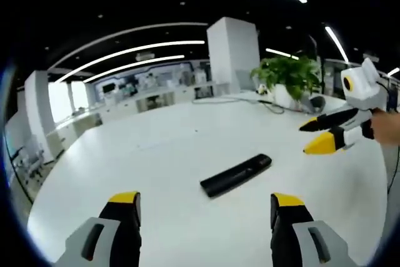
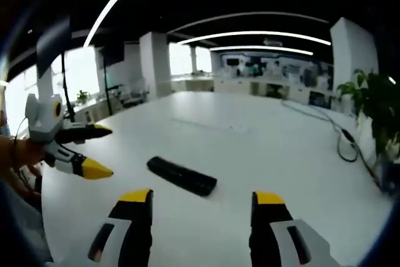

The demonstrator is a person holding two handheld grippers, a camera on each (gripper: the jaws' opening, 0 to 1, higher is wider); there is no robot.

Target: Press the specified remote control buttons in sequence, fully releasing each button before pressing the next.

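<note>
White and broad, the table (image 1: 187, 136) sits in an open-plan office under long ceiling light strips. At the bottom of the left gripper view, the left hand-held gripper (image 1: 206, 207) has its jaws spread wide and holds nothing; the right hand-held gripper (image 2: 201, 204) is likewise parted and empty, and shows at the right edge of the left gripper view too. Ahead of both, mid-frame and apart from them, lies the black remote control (image 1: 236, 174), flat on the table. It looks light, rigid and smooth, likely to skid, so pinching its long sides while pressing seems wise. A potted plant (image 1: 289, 74) stands upper right.
</note>
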